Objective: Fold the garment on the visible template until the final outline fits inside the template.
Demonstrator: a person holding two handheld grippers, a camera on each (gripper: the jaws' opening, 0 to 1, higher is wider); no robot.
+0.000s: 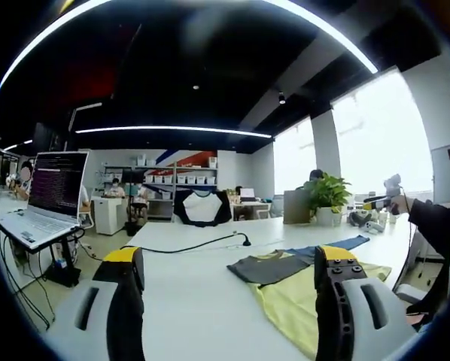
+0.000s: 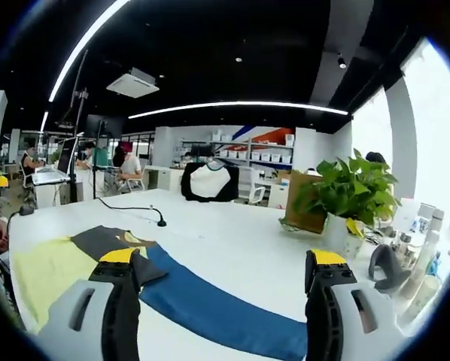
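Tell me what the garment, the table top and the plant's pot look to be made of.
Garment: soft knit fabric in yellow, grey and blue panels, matte; it lies limp with creases.
Table top: smooth white hard surface, probably laminate, with a faint sheen; the core cannot be told.
Plant's pot: white and smooth, ceramic or plastic; too small to settle.

Laptop (image 1: 48, 203) on stand; potted plant (image 2: 349, 197); cable (image 1: 187, 247).

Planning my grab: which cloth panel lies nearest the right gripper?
The blue panel, running between the right gripper jaws; the grey and yellow panels lie left.
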